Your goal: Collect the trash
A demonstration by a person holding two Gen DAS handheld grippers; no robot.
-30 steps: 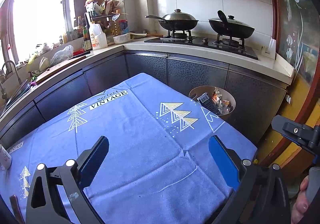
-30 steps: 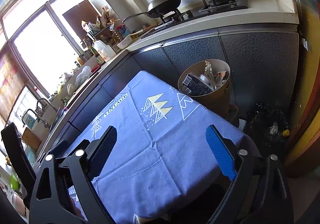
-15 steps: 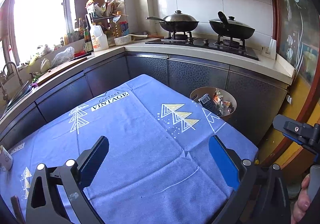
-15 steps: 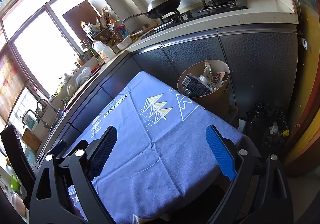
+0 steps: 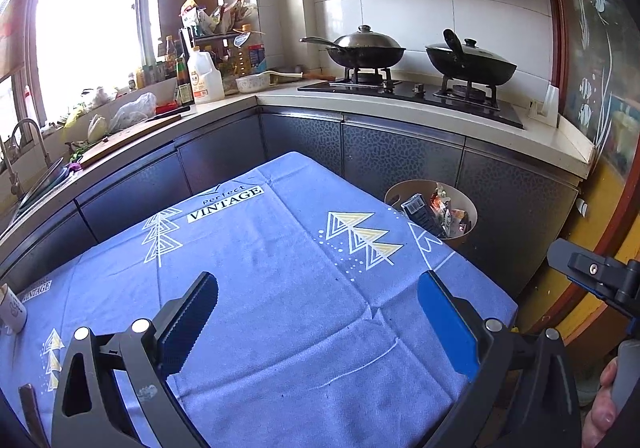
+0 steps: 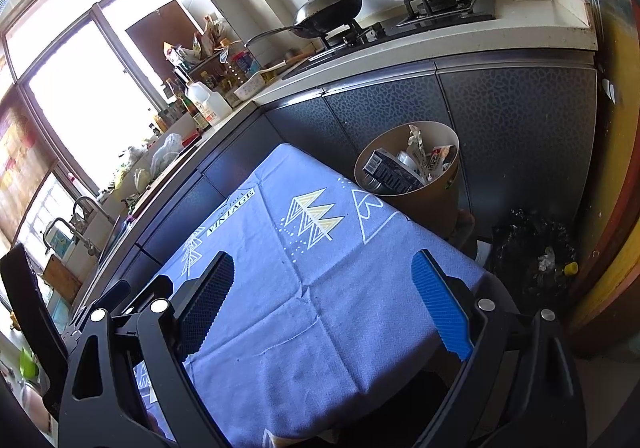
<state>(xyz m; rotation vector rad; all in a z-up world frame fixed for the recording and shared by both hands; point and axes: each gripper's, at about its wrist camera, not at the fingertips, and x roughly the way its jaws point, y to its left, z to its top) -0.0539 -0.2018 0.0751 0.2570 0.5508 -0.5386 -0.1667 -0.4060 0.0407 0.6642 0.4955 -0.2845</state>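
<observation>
Left wrist view first: the left tool (image 5: 318,312) hangs over the bench with its jaws spread wide and nothing between them. The pads (image 5: 446,328) are ribbed rubber, one reading bright blue, the other dark. Under it is a blue woven tablecloth (image 5: 280,280) with creases, printed with triangle-stack trees and a "Perfect VINTAGE" label. Ahead and to the right of the tool, just past the far corner of the cloth, sits the trash bin (image 5: 432,208), a round tan tub with a thin rim, stuffed with a dark carton and crinkly wrappers. A small white cup (image 5: 12,310) stands at the left edge of the cloth. Further ahead, two dark lidded woks (image 5: 362,48) sit on the gas stove. The right tool's black frame pokes in at the far right.

Right wrist view: the right tool (image 6: 324,300) is also released, jaws wide apart, holding nothing, hovering above the near right part of the cloth (image 6: 304,288). The bin (image 6: 416,172) is ahead of it and slightly right, cylindrical, smooth-sided, touching the cloth's corner as far as I can tell. To its right, on the floor, a crumpled glossy black bag (image 6: 532,252) has scraps in it.
</observation>
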